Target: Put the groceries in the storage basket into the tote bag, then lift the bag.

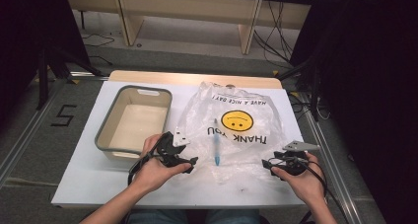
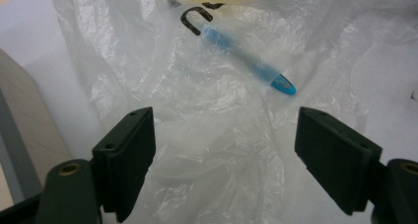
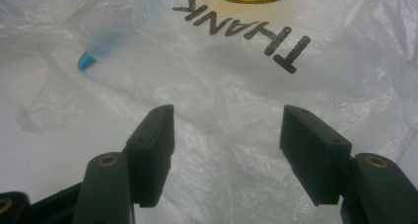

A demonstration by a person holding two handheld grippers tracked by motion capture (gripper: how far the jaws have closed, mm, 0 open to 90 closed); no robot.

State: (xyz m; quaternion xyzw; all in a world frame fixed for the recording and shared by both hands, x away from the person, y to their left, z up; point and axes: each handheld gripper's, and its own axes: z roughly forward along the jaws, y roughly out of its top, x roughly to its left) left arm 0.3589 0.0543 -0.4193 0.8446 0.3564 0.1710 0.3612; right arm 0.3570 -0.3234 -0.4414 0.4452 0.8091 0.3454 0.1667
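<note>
High view: blue pen [image 1: 216, 142] lies inside the clear plastic bag [image 1: 231, 123] at frame centre, long axis running top to bottom. Left gripper [image 1: 183, 161] sits nearer to it than right gripper [image 1: 270, 164].

Left gripper view: jaws spread, nothing between them; pen [image 2: 249, 61] lies ahead at upper centre, slanting down to the right.

Right gripper view: jaws released over bag film; pen tip [image 3: 87, 61] far upper left.

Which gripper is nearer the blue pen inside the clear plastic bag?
Left. The left gripper sits just left of the blue pen, by its near tip. The right gripper is farther off, at the clear plastic bag's near right corner. Both are open.
</note>
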